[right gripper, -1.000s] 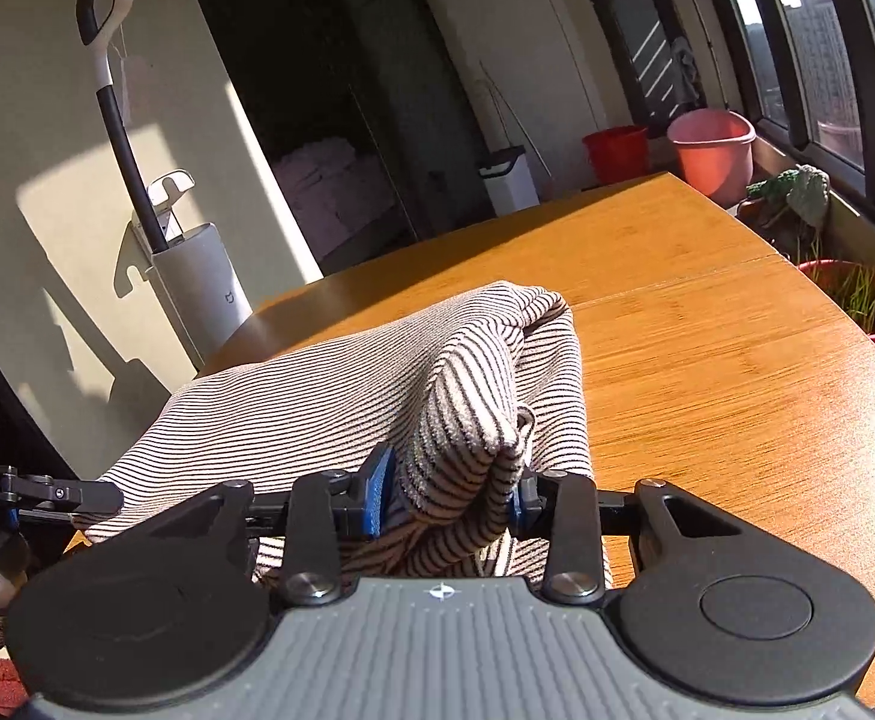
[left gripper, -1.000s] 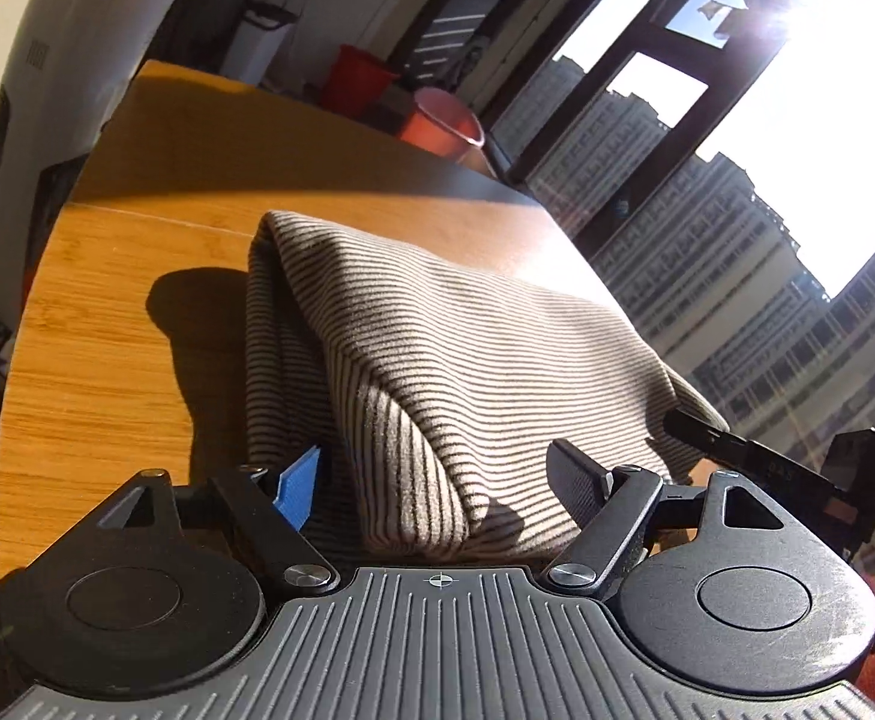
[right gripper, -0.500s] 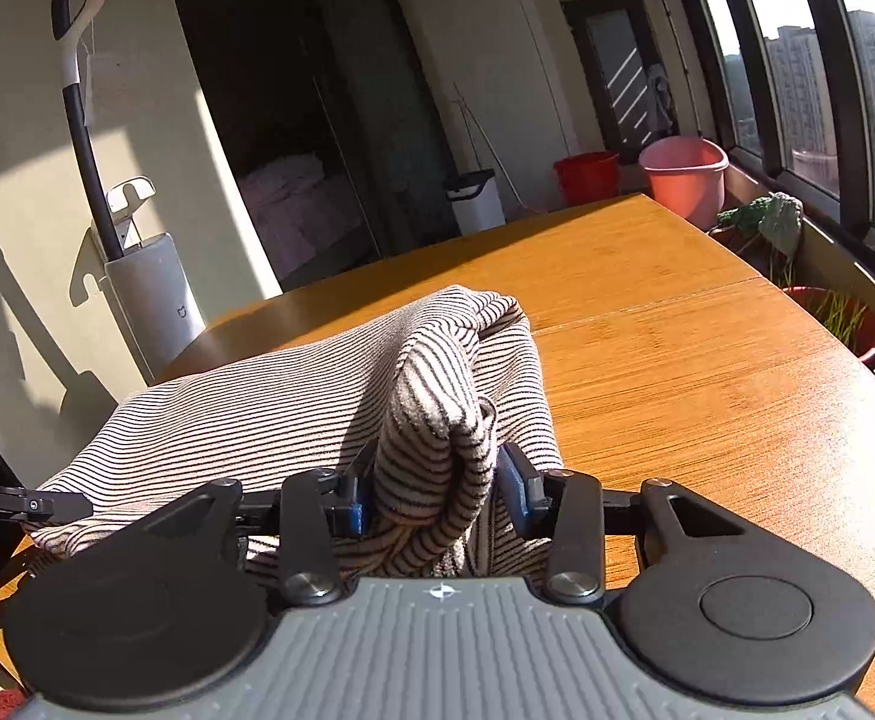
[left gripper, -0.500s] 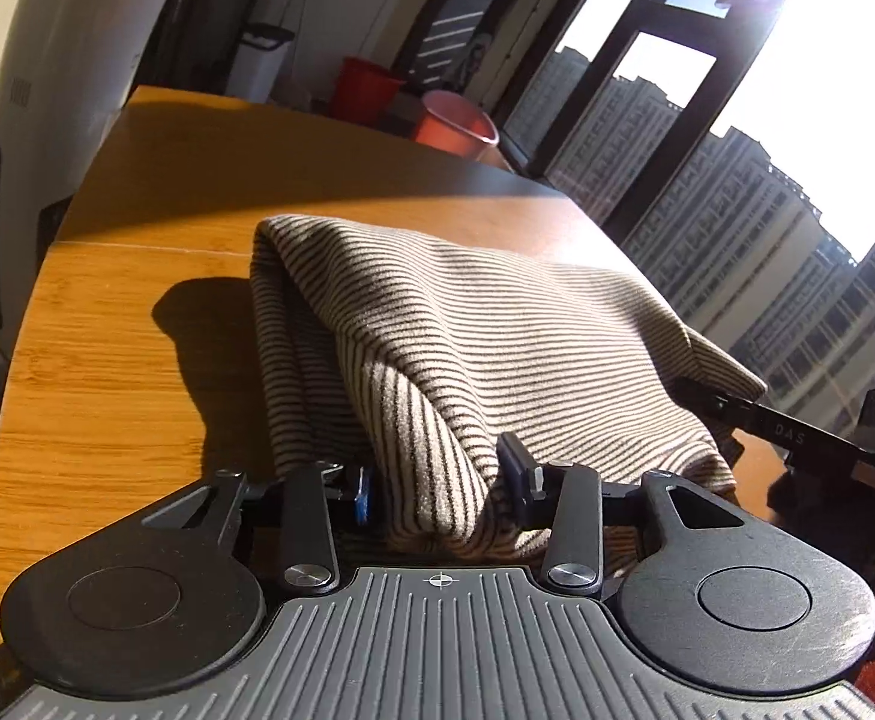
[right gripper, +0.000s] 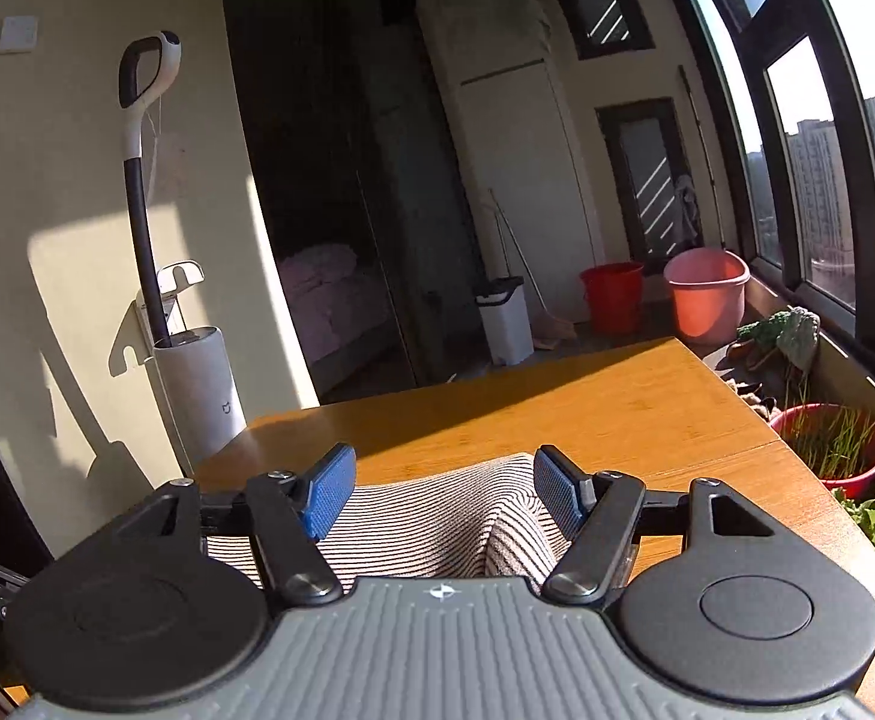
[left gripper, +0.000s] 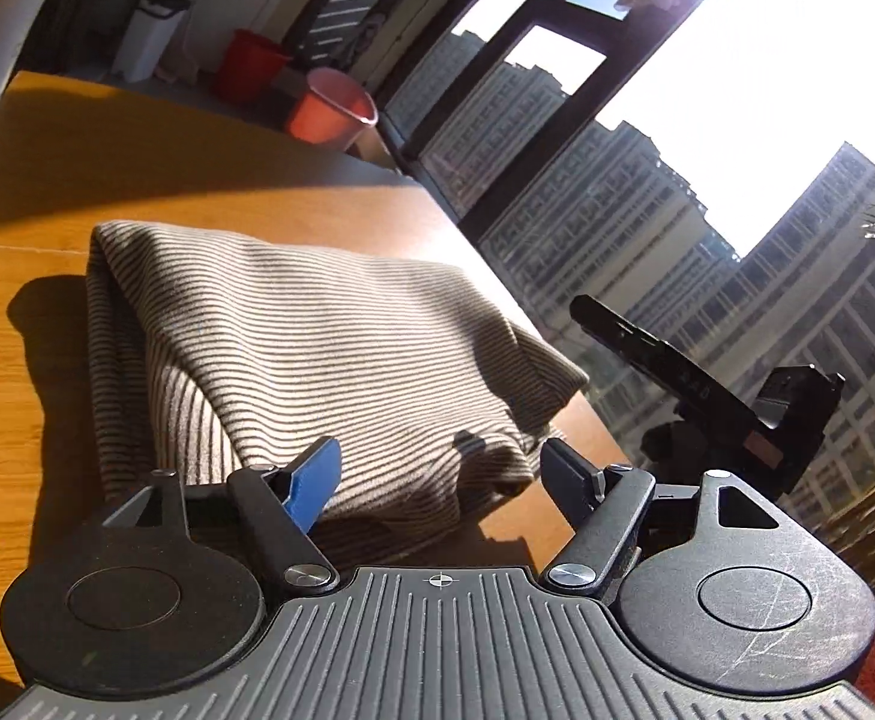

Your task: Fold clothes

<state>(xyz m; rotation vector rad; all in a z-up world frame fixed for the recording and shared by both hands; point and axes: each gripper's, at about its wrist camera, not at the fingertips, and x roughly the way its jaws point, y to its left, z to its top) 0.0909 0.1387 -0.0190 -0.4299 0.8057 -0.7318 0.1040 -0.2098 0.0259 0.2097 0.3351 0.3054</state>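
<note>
A brown-and-white striped garment point(left gripper: 317, 348) lies folded into a thick bundle on the wooden table point(left gripper: 11, 312). My left gripper point(left gripper: 440, 471) stands at its near edge, jaws opening and spread wide; the cloth lies between and below the blue pads point(left gripper: 317, 480) without being pressed. In the right wrist view the same garment point(right gripper: 437, 516) sits low between the fingers of my right gripper point(right gripper: 443, 489), whose jaws are also opening, the pads point(right gripper: 332, 489) clear of the fabric. The right gripper's black body point(left gripper: 707, 396) shows past the bundle's right end in the left wrist view.
The table's right edge point(right gripper: 755, 420) runs along a window sill with potted plants point(right gripper: 833, 438). Beyond the far edge stand a pink tub point(right gripper: 707, 294), a red bucket point(right gripper: 611, 294), a white bin point(right gripper: 503, 324) and an upright vacuum point(right gripper: 191, 372) by the wall.
Both grippers were closed on folds of the striped garment and have let go, jaws spreading apart. The bundle has dropped flat on the table; both grippers rose, the right view tilting upward.
</note>
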